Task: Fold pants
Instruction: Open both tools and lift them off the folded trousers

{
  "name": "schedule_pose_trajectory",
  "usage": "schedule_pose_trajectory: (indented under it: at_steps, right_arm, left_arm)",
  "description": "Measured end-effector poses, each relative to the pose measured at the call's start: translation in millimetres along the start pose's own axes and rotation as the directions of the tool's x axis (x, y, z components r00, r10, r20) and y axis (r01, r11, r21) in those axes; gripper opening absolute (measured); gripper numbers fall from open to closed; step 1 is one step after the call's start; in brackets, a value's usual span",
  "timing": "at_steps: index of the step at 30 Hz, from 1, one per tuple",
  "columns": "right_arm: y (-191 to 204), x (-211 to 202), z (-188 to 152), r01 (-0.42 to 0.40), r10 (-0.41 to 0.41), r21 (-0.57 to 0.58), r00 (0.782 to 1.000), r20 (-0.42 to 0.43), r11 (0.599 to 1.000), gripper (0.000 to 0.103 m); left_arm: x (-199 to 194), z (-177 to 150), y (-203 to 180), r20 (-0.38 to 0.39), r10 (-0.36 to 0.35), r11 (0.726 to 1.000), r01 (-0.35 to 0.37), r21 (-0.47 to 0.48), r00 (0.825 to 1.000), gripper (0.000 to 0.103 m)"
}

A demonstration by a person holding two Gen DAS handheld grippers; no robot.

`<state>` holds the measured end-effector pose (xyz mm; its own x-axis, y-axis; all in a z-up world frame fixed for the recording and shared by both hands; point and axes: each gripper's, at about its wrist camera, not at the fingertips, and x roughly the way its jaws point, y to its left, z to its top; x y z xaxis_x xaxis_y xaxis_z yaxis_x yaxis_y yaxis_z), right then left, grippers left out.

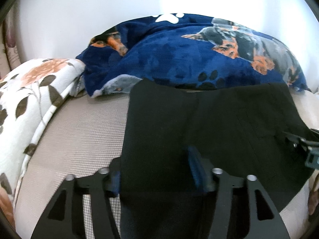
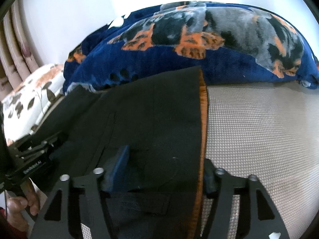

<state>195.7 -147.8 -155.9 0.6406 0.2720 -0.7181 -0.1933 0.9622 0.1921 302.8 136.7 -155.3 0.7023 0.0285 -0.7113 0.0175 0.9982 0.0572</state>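
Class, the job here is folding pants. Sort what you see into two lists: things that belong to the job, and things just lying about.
Belongs to the job:
- black pants, spread on the beige woven surface
- left gripper, fabric between its fingers
- right gripper, at the orange-lined edge

Just lying about:
- blue dog-print blanket
- floral white quilt
- curtain

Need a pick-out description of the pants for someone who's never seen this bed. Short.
Start at the big navy dog-print blanket heaped at the far side of the beige woven mattress cover. Directly in front of it, flat on the cover, lie the pants. They are the only plain black fabric, with an orange band along one edge; the neighbours are all patterned.
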Motion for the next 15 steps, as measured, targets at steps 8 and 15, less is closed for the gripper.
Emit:
schedule_pose_trajectory:
  at_steps: [8, 15]
  right_arm:
    - [-12.1, -29.0, -3.2, 0.025, -0.031, 0.079, 0.997, 0.073, 0.997, 0.078]
    - [8.2, -84.2, -11.1, -0.009, 0.004, 0.033, 0.987, 0.160, 0.999, 0.082]
  left_arm:
    - [-6.0, 0.2, -4.5, 0.014, 0.060, 0.997, -0.061, 0.055, 0.998, 0.085]
    - [-32.1, -5.1, -0.1, 0.056, 0.096, 0.995, -0.098, 0.034, 0.994, 0.088]
